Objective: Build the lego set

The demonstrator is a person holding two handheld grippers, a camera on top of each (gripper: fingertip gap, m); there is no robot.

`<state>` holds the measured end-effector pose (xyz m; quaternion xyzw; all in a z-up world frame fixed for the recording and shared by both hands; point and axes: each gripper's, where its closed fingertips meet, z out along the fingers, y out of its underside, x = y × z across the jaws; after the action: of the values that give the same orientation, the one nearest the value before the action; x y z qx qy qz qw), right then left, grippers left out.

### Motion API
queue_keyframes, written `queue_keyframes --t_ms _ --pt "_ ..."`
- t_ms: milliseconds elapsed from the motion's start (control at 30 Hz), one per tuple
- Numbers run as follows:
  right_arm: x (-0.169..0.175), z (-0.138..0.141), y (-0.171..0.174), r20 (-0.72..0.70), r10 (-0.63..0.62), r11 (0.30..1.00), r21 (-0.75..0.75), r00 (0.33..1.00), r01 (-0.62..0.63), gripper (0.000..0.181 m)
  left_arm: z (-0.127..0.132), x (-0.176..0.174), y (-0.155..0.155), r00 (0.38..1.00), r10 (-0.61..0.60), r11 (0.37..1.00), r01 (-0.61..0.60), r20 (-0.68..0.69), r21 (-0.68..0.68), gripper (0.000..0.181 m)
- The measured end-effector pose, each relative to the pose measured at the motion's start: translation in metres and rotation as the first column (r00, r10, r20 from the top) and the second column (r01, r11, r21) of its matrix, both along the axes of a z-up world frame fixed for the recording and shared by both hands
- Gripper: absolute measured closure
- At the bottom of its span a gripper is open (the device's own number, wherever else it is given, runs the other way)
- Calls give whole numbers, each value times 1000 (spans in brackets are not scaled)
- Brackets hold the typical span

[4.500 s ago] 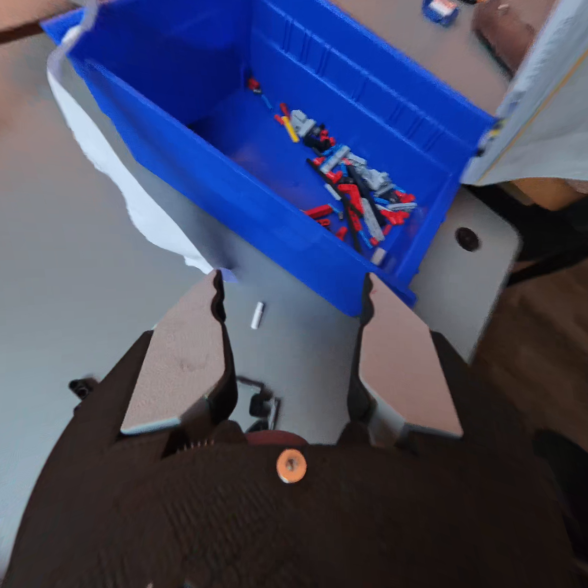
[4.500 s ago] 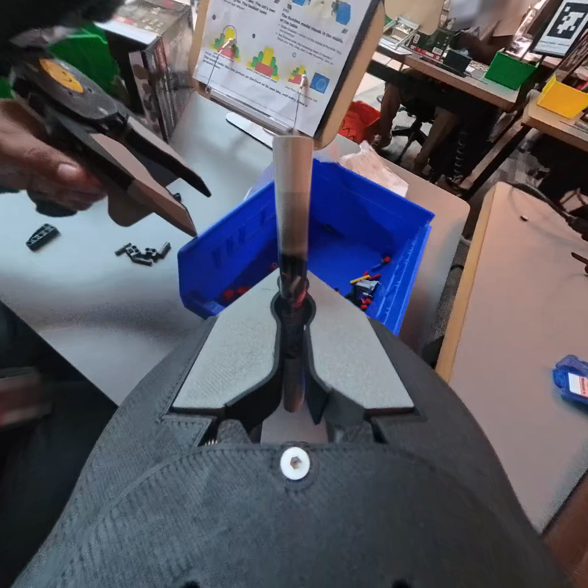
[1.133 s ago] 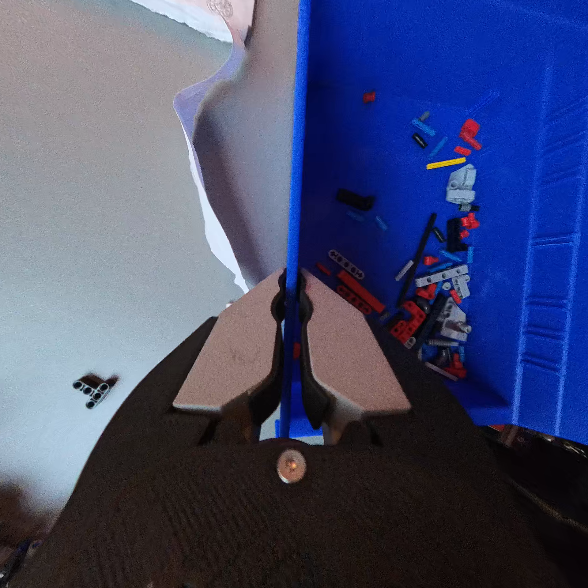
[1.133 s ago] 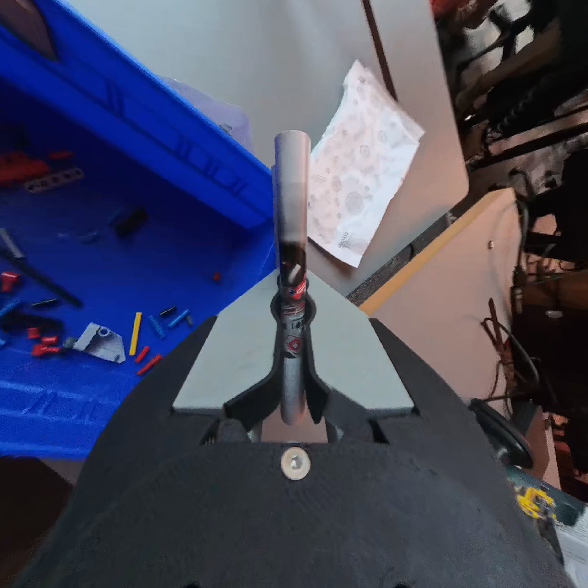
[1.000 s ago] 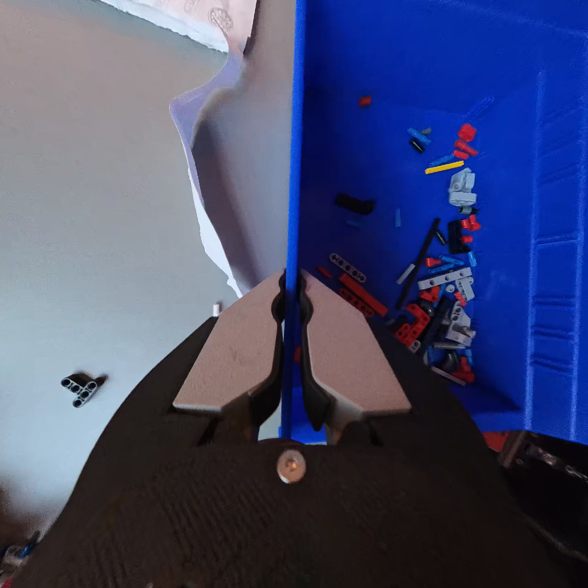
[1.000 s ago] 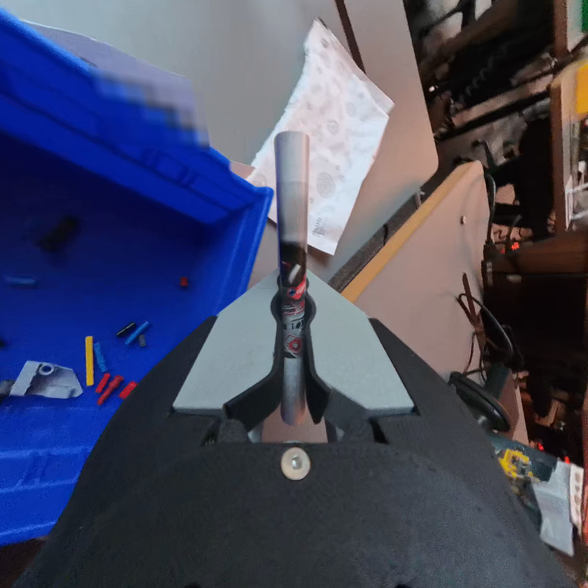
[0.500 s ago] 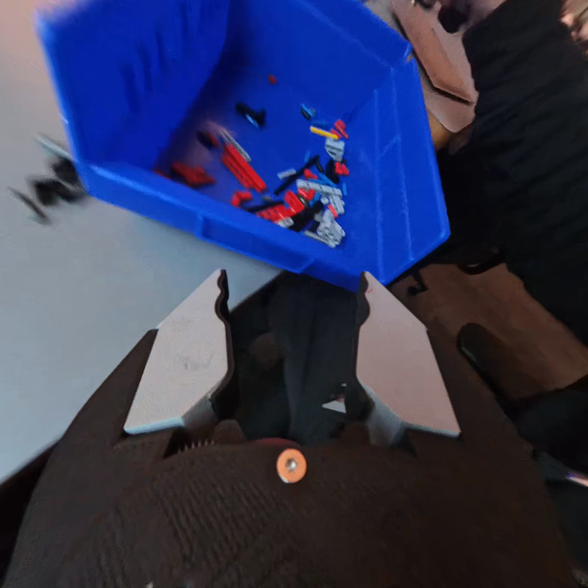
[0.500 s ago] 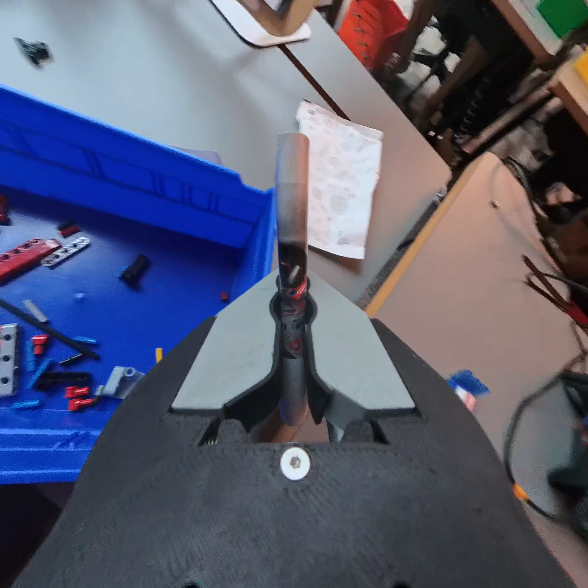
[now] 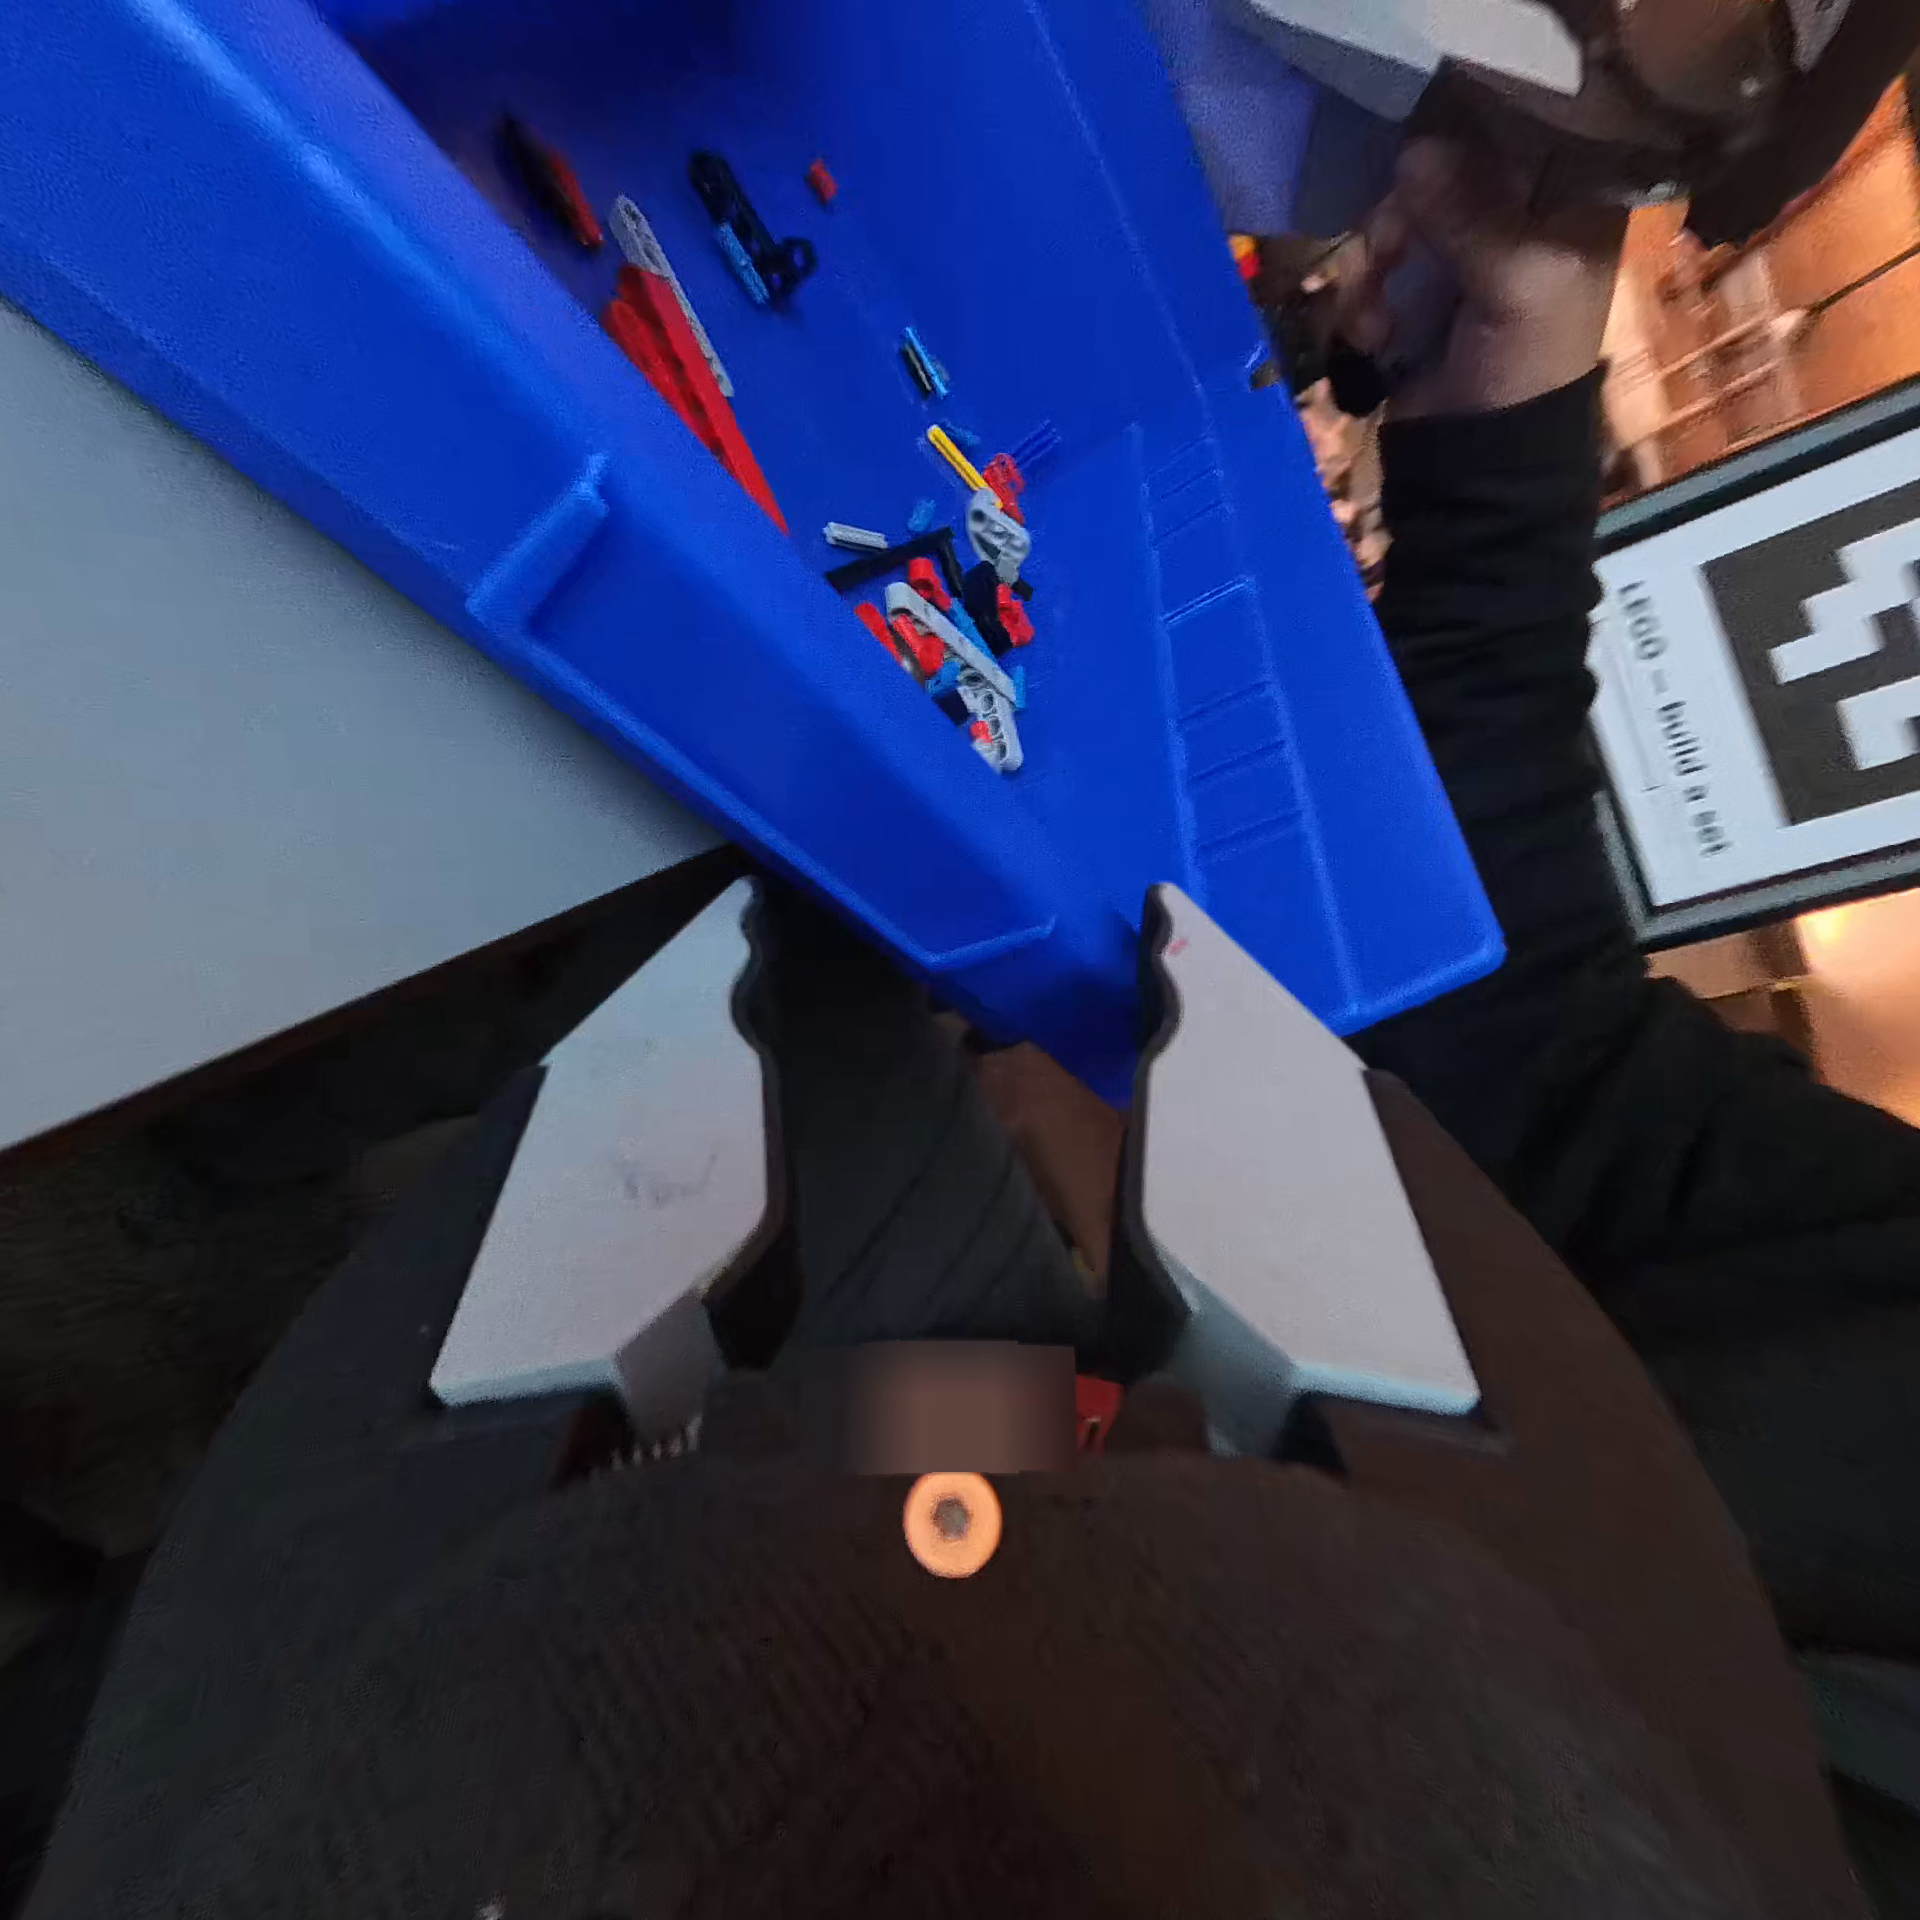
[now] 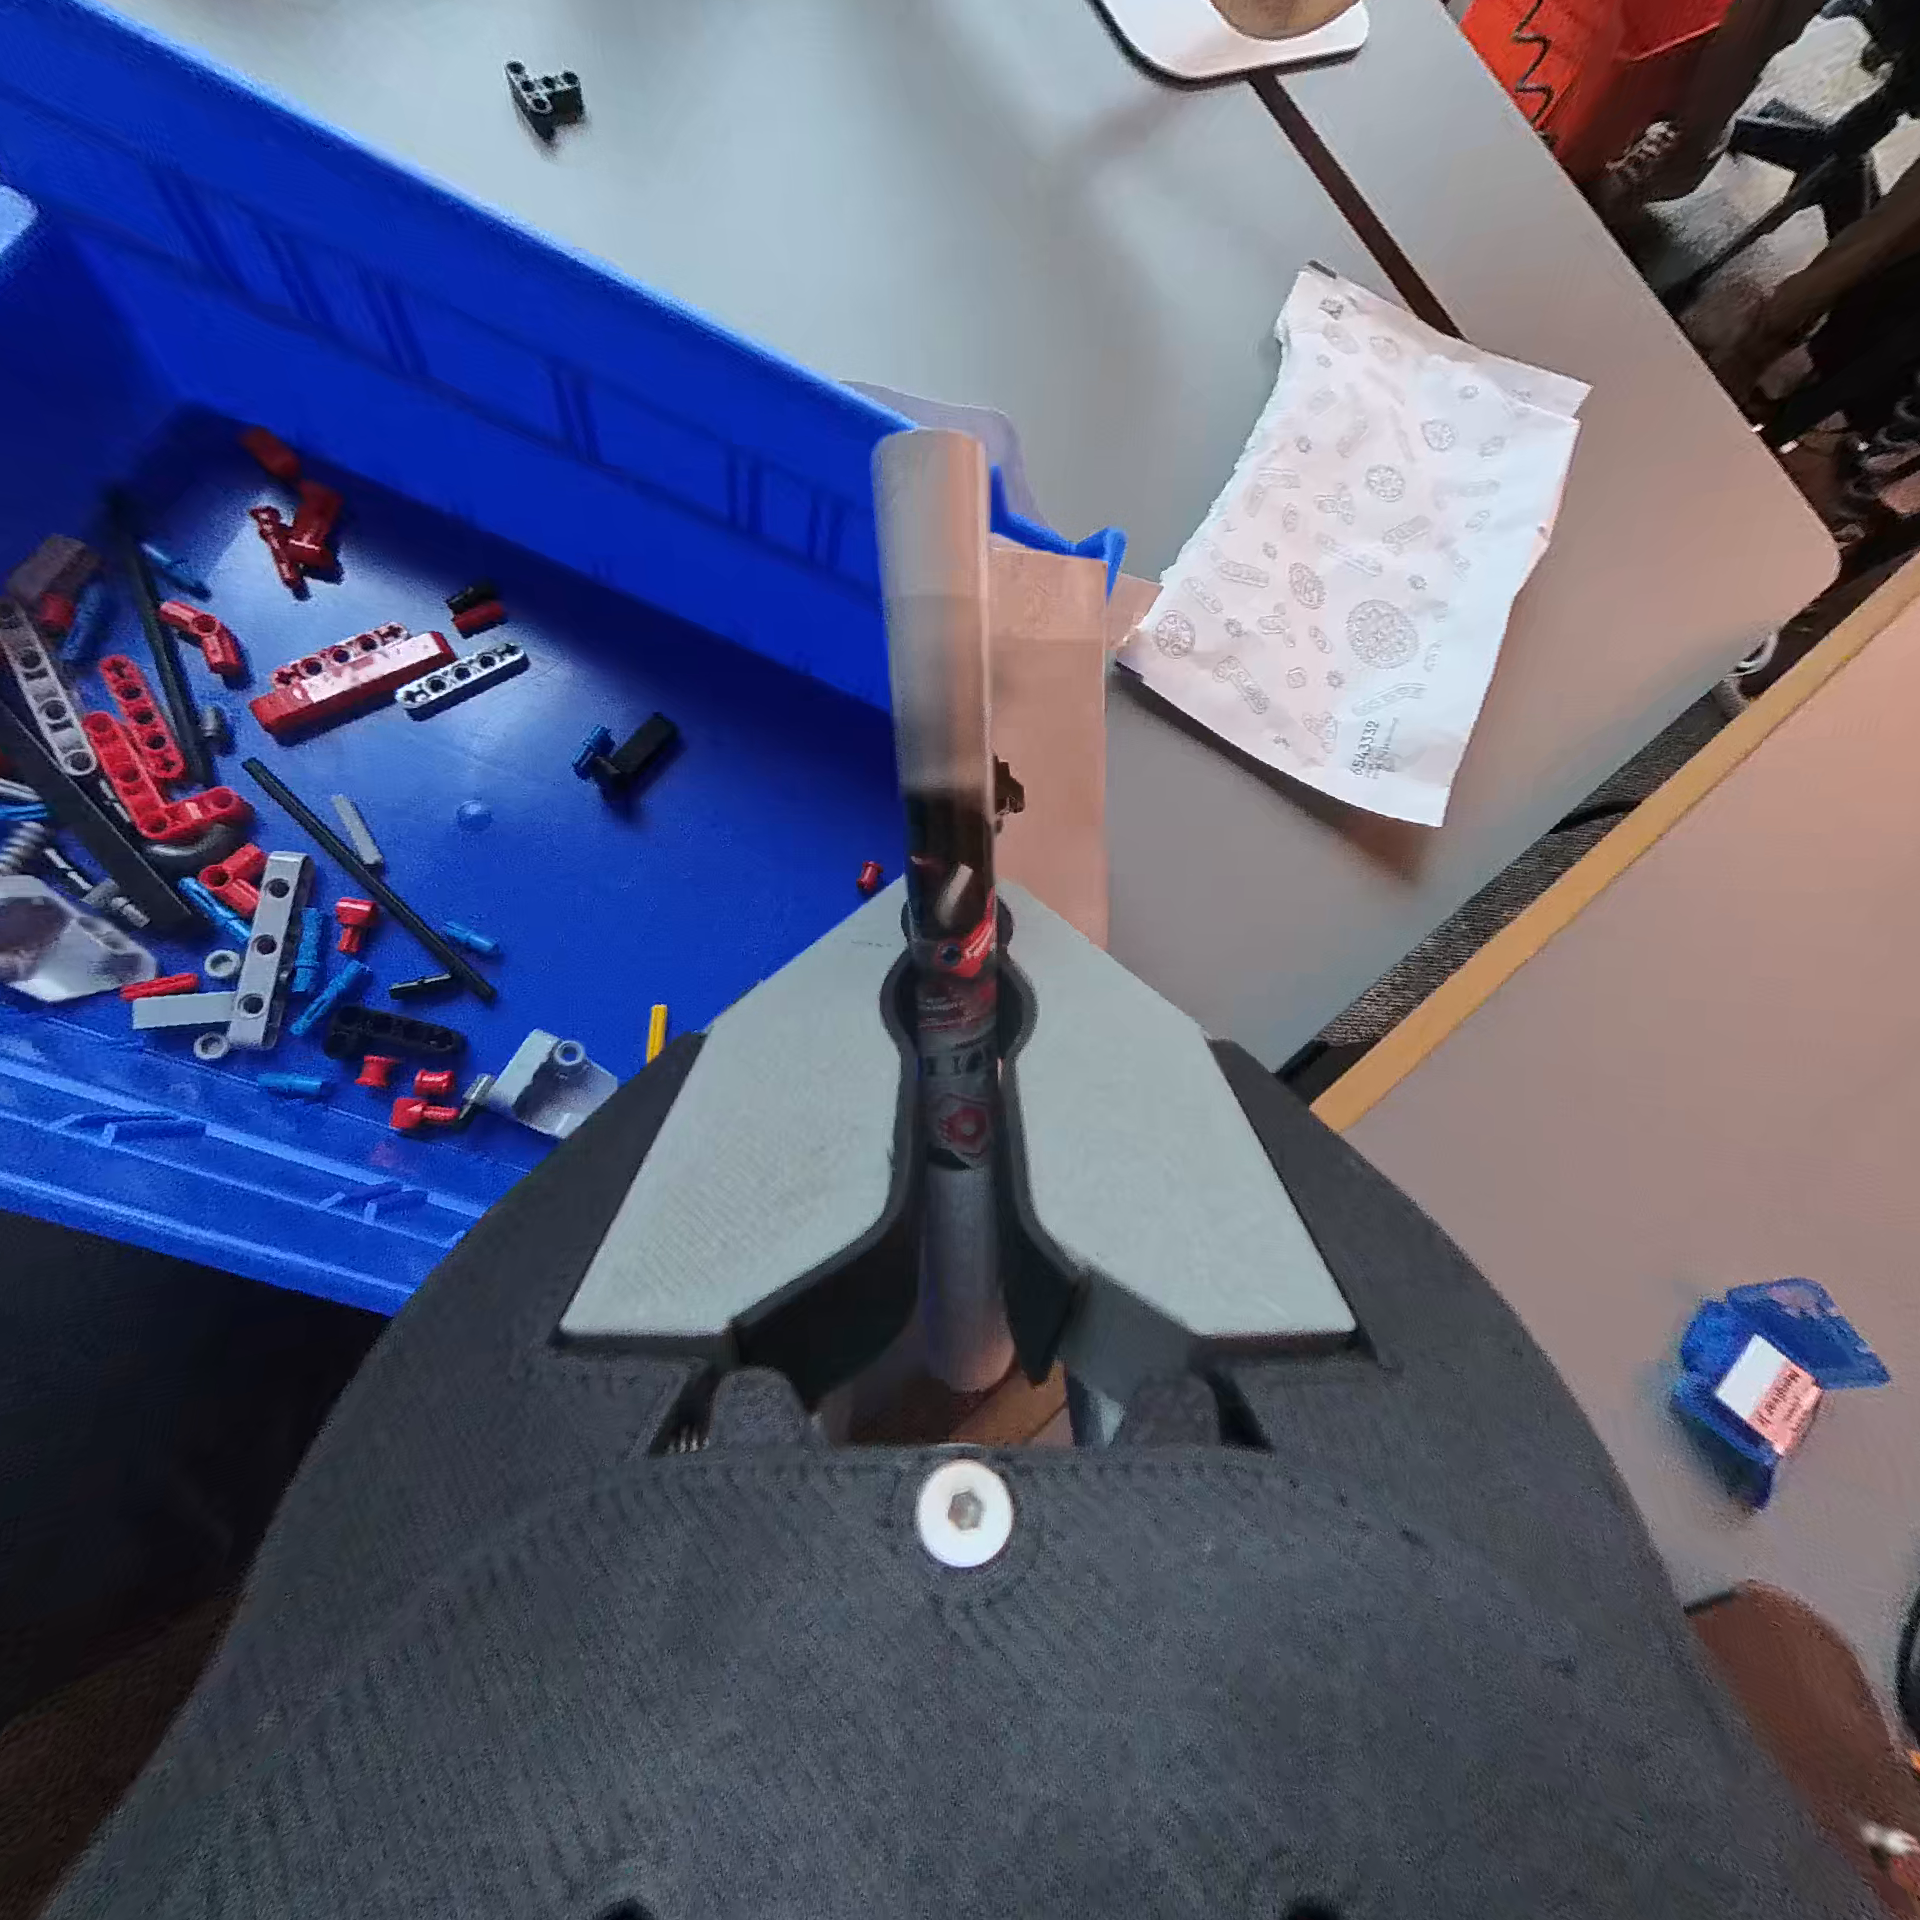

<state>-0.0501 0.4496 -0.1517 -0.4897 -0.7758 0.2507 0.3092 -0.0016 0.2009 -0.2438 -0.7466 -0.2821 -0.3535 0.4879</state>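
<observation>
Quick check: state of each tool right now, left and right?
Left tool: open, holding nothing.
Right tool: closed on a grey rod.

We see blue bin [image 10: 582,343] w/ red, grey, black, blue pcs [image 10: 260,790]; beside bin, white bag [image 10: 1371,582] w/ grey parts print.

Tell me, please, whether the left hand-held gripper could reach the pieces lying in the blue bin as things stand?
Probably yes: the left hand-held gripper is open and empty, the blue bin is open-topped, nothing covers the pieces.
</observation>
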Motion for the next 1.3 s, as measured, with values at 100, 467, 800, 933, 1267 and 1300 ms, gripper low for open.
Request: queue_keyframes --t_ms 100,467,800,933,1267,1300 --pt "6 1 -17 29 58 997 -59 998 -56 177 -8 22 9 996 -66 998 67 66 -10 90" --pt "20 -3 -32 96 71 997 1 993 -72 177 -2 31 -7 961 -141 987 120 237 102 100" --pt "21 -11 -40 127 81 997 7 989 -82 178 -9 18 -24 992 -75 997 76 106 -12 83" --pt "30 -19 -47 170 110 993 18 979 -115 178 -5 14 -44 976 -67 997 59 208 47 96" --pt "18 -28 -46 155 81 996 20 985 -85 178 -5 13 -62 957 -129 991 114 260 72 105" --pt "16 -28 -45 152 74 997 20 986 -78 178 -5 13 -65 956 -142 989 127 257 75 105"
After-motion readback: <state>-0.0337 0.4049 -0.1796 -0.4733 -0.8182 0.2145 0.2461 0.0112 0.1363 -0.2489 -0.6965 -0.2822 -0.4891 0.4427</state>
